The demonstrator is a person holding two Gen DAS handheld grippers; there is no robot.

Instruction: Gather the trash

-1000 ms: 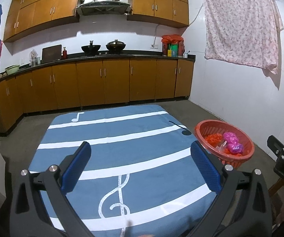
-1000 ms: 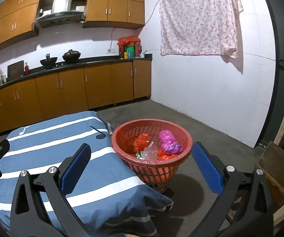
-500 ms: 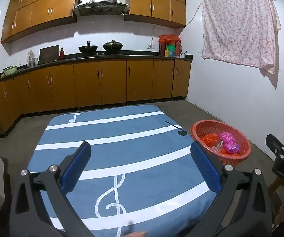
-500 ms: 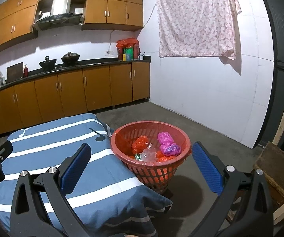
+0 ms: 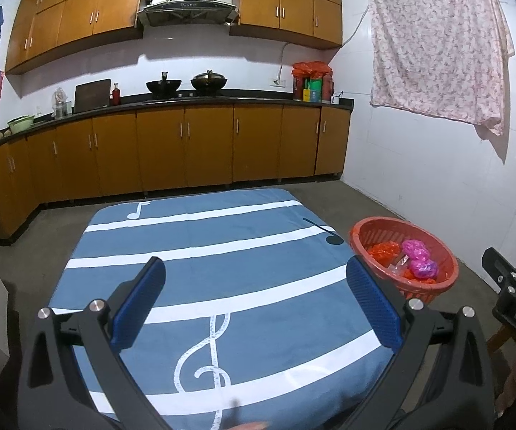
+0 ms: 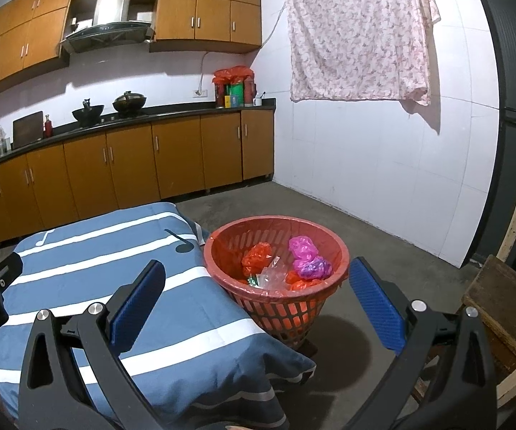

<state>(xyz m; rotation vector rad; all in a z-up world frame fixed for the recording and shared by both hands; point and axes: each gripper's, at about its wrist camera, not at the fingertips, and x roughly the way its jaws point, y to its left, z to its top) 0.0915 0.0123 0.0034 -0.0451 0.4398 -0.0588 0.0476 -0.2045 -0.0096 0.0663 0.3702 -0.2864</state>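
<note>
the blue cloth with white stripes and music notes point(image 5: 200, 272) covers the table and shows no loose trash in either view. the red basket point(image 6: 276, 283) stands on the concrete floor just beside the cloth's right corner. inside it lie crumpled bags, orange point(image 6: 256, 255), pink point(image 6: 302, 247) and purple point(image 6: 313, 267), with a clear wrapper point(image 6: 270, 274) among them. the left gripper point(image 5: 256, 302) hangs above the cloth, its fingers spread wide and holding nothing. the right gripper point(image 6: 258, 301) hangs in front of the basket, its fingers also spread and empty. judging by this, the collecting looks near its end or done. the next move calls for a check of the cloth and the floor for any piece left over; if one turns up, a gripper must close on it and carry it over the basket rim.
</note>
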